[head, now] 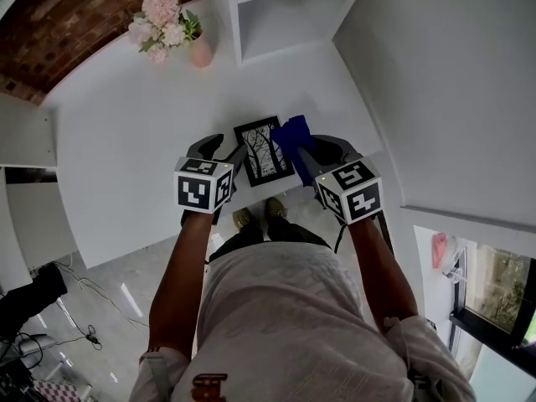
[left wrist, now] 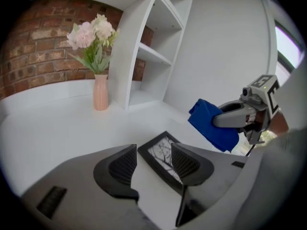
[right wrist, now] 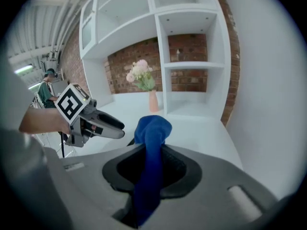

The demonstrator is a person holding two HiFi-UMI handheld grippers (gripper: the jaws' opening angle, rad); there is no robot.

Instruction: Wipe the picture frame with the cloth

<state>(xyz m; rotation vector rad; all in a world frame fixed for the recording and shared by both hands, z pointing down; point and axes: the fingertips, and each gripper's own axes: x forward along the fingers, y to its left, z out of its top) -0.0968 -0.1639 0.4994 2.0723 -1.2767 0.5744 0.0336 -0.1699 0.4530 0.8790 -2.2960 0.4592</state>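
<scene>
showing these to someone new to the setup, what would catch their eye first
The bright blue cloth stands out most, pinched in the right gripper near the white table's front edge. Just left of it sits the black picture frame with a tree print, its edge between the left gripper's parted jaws. At the table's far side, pink flowers in a pink vase stand beside a white shelf unit.

Black-rimmed picture frame (head: pixel 263 151) with tree print, lying face-up on white surface (head: pixel 126 141); blue cloth (head: pixel 293 132) bunched, pinched in right claw (right wrist: pixel 152 150), just beside it.
</scene>
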